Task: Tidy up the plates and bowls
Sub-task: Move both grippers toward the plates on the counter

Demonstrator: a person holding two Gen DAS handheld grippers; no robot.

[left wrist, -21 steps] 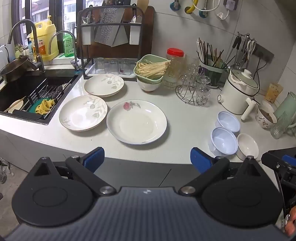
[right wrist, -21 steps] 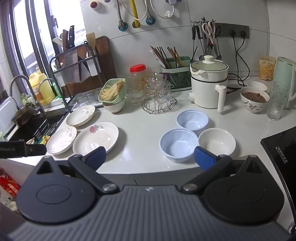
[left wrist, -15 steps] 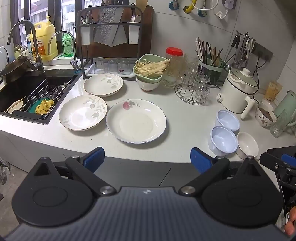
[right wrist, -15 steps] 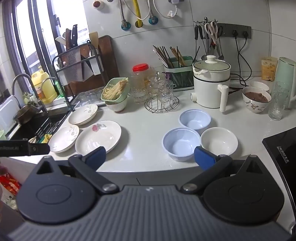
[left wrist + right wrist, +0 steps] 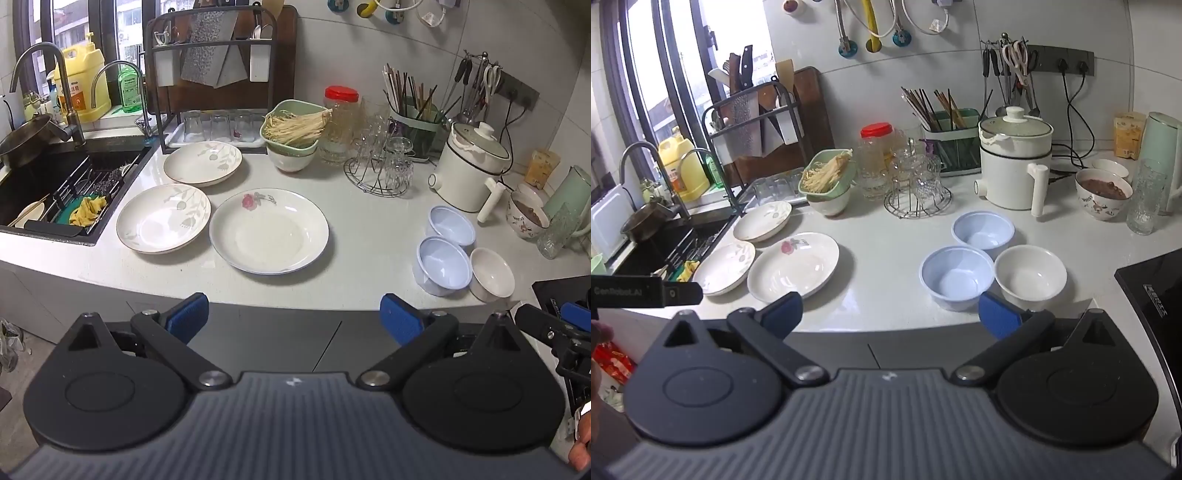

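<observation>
Three plates lie on the white counter: a large rose plate (image 5: 269, 230) (image 5: 793, 266) and two leaf-pattern plates, one near (image 5: 163, 218) (image 5: 724, 267) and one far (image 5: 202, 162) (image 5: 762, 220). To the right sit two blue bowls (image 5: 443, 265) (image 5: 451, 226) (image 5: 956, 276) (image 5: 983, 229) and a small white bowl (image 5: 492, 274) (image 5: 1030, 276). My left gripper (image 5: 294, 319) is open and empty, in front of the counter edge below the rose plate. My right gripper (image 5: 891, 314) is open and empty, in front of the edge near the closest blue bowl.
A sink (image 5: 48, 184) with a drain rack lies at the left. At the back stand a knife rack (image 5: 210, 55), a green bowl of noodles (image 5: 291, 129), a glass rack (image 5: 380, 170), a white electric pot (image 5: 472, 166) and a filled patterned bowl (image 5: 1102, 194). A black cooktop (image 5: 1156, 295) lies at right.
Both views have shifted slightly; the counter objects sit a little higher and farther in the frames. Both grippers stay open and empty. No dish has moved.
</observation>
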